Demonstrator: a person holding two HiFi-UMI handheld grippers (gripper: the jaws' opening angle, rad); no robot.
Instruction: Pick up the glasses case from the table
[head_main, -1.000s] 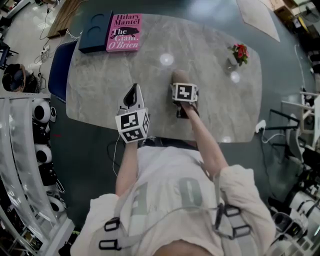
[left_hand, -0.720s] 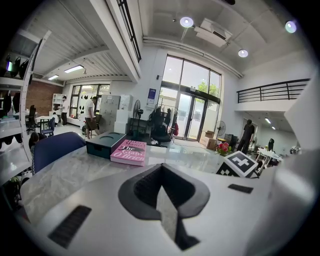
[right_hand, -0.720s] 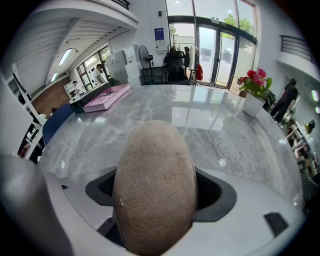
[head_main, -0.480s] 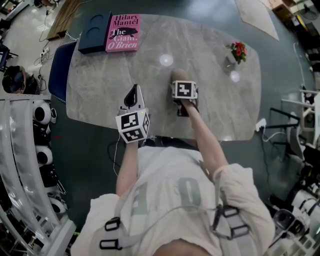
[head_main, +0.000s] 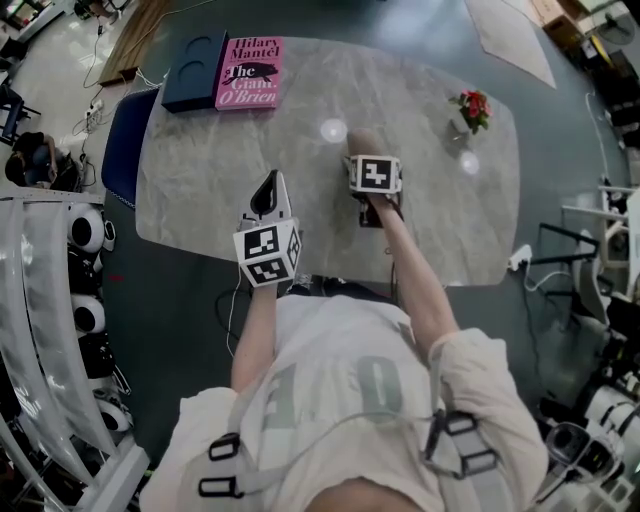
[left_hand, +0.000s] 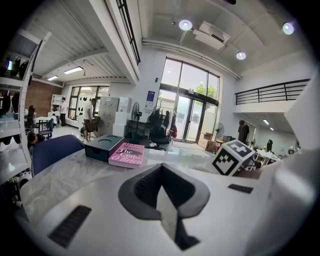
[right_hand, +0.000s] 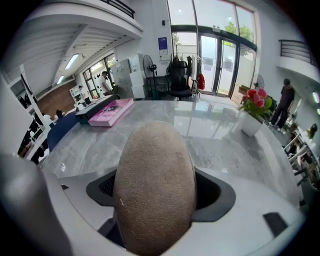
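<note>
The glasses case (head_main: 360, 142) is a tan, fuzzy oval. My right gripper (head_main: 366, 160) is shut on it over the middle of the grey marble table (head_main: 200, 180). In the right gripper view the case (right_hand: 155, 180) fills the gap between the jaws and sticks out forward, with the tabletop below it. My left gripper (head_main: 265, 192) hovers near the table's front edge, to the left of the right one, shut with nothing in it. In the left gripper view the left gripper (left_hand: 166, 210) shows its jaws meeting in a closed seam.
A pink book (head_main: 250, 73) lies beside a dark blue box (head_main: 195, 70) at the table's far left corner. A small pot of red flowers (head_main: 472, 108) stands at the far right. A blue chair (head_main: 122, 140) sits off the left end.
My right gripper has moved a little farther from me with the glasses case in it. The left gripper has stayed where it was.
</note>
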